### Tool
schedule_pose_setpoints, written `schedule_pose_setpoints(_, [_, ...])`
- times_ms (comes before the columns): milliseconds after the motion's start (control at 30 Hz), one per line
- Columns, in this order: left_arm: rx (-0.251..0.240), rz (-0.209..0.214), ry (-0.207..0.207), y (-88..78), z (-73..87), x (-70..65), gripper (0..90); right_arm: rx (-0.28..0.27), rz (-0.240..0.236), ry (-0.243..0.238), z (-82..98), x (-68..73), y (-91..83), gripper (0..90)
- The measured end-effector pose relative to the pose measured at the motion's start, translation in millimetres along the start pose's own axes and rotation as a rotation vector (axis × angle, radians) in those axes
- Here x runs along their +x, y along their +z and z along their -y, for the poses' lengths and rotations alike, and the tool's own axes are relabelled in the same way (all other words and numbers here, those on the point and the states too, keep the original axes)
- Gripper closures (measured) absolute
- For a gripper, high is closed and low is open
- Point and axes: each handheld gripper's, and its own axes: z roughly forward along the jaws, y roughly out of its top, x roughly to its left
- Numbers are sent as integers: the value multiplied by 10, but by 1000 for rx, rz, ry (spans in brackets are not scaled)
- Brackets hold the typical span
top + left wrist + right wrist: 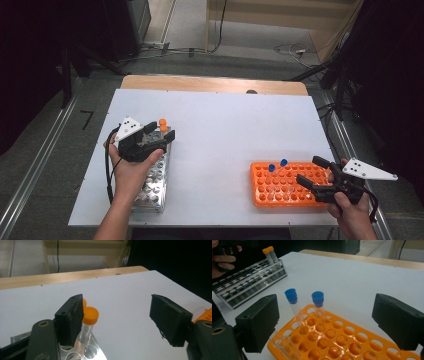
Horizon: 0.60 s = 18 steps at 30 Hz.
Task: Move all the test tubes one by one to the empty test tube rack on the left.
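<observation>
Standing orange-capped tubes (89,322) beside left gripper (159,132), blue-capped tubes (304,305) apart

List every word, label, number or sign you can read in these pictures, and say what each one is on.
None: no readable text on the orange tube rack, the metal tube rack, the tube caps or either gripper.
The grey plates bear plain black dots, not characters.

Bright, even overhead light on the white table (225,130); dark surroundings; soft, slightly blurry frames.
</observation>
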Motion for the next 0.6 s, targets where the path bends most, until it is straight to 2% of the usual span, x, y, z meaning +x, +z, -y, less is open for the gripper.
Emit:
schedule_pose_setpoints(100, [-7,18,9,-54,-11,-83,198,8,-22,-7,33,38,-10,110])
schedule_pose_setpoints(267, [-14,72,31,-137,-13,-251,105,23,-51,-15,88,95,-7,184])
schedule_pose_setpoints(400, [-10,109,42,-149,-16,-362,46,36,-114,-29,122,133,30,227])
schedule_pose_setpoints(500, [0,143,56,-136,1,-436,4,55,-134,-38,180,151,61,264])
schedule_pose_setpoints(600, [11,166,53,-105,30,-493,0,89,-134,-61,232,148,105,298])
